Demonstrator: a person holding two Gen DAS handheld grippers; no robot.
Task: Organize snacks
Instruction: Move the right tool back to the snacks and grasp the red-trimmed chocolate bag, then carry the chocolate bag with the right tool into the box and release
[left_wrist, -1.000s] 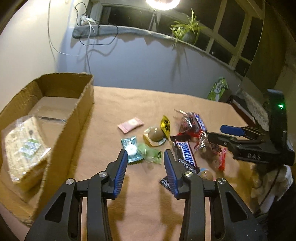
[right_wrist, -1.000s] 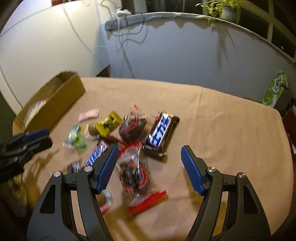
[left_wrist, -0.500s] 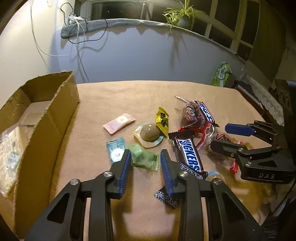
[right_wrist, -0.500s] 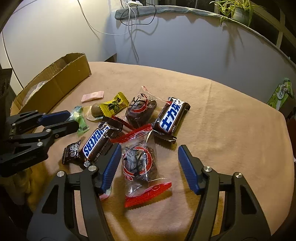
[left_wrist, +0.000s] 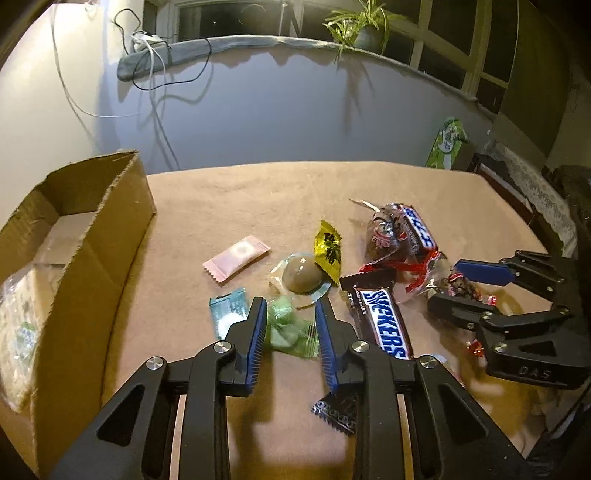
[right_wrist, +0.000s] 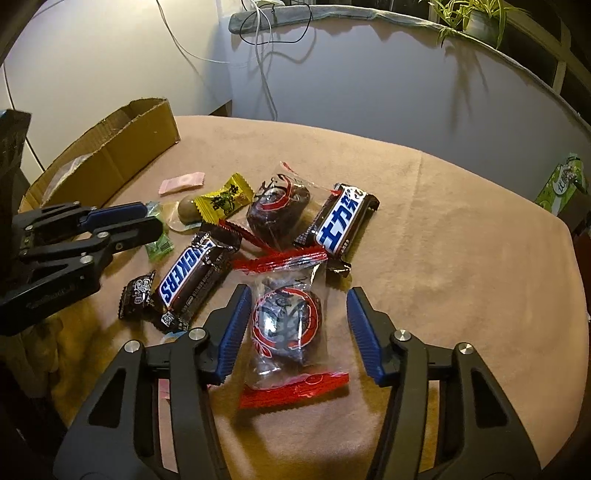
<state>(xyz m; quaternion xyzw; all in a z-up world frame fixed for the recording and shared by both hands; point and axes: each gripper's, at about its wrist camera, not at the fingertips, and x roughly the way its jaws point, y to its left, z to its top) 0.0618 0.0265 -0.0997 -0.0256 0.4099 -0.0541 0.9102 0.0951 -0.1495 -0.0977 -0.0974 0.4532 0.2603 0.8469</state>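
Several snacks lie on the tan table. My left gripper (left_wrist: 290, 325) is open, its fingers either side of a green candy wrapper (left_wrist: 291, 330). My right gripper (right_wrist: 295, 321) is open around a clear red-edged bag of dark snacks (right_wrist: 286, 325). Nearby lie a Snickers bar (left_wrist: 382, 325), a second Snickers bar (right_wrist: 338, 221), a yellow candy (left_wrist: 328, 251), a brown round sweet (left_wrist: 301, 275), a pink packet (left_wrist: 236, 256), a teal packet (left_wrist: 229, 314) and a small black candy (right_wrist: 136, 293). The cardboard box (left_wrist: 96, 229) at the left holds a clear bag (left_wrist: 18, 325).
A second red-edged bag (right_wrist: 277, 206) lies behind the first. A green carton (left_wrist: 448, 142) stands at the table's far right edge. A grey wall with cables and a potted plant (left_wrist: 364, 29) rises behind the table.
Both grippers have moved forward and down toward the snacks. The left gripper's fingers now straddle the green wrapper; the right gripper's fingers now straddle the red-edged bag.
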